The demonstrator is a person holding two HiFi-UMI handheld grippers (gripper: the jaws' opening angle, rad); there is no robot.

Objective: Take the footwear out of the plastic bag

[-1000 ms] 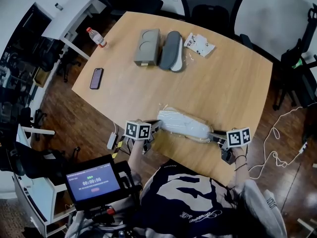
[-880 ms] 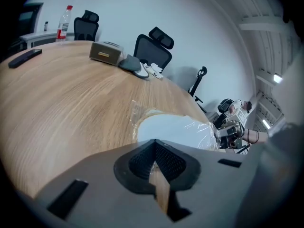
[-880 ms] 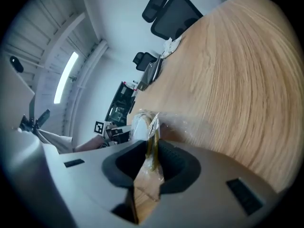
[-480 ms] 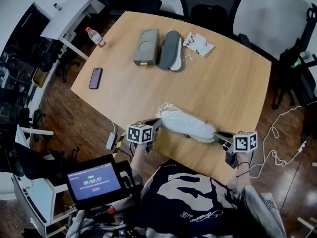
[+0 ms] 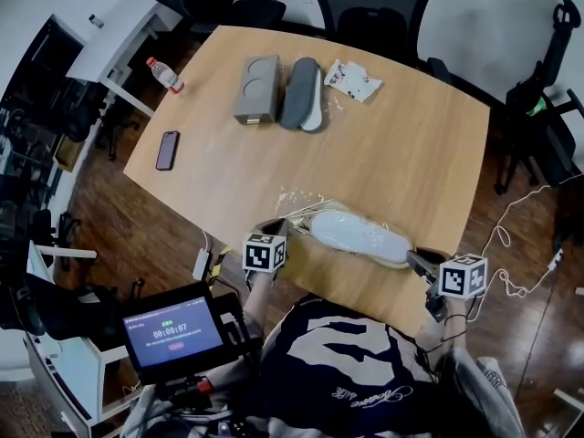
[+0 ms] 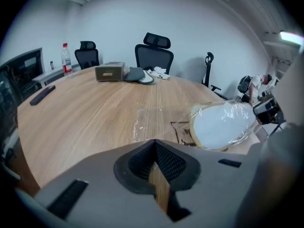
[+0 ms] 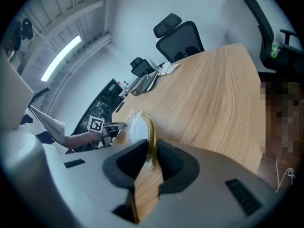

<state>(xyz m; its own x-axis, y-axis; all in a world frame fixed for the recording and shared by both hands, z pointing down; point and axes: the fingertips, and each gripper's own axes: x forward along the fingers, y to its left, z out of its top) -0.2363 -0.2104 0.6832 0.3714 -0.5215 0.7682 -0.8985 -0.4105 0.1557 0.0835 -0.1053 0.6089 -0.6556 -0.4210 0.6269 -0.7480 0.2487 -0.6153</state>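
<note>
The right claw [image 7: 149,148] is clamped narrowly on the tan rim of the white flat slipper [image 5: 360,235]. The slipper lies in the clear plastic bag [image 6: 142,120] near the front edge of the wooden surface [image 5: 411,144]. The left claw [image 6: 153,141] has its tips pinched together on the bag's loose film end.

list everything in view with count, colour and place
table: 1, wood, centre
bag: 1, clear, near edge
slipper: 1, white, inside bag
grey slipper: 1, grey, far end
box: 1, grey, beside it
packet: 1, white, far end
phone: 1, black, left side
bottle: 1, red cap, far left corner
chairs: 3 or more, black, beyond table
screen: 1, dark, near person
left claw: 1, grey, shut on bag
right claw: 1, grey, shut on slipper
</note>
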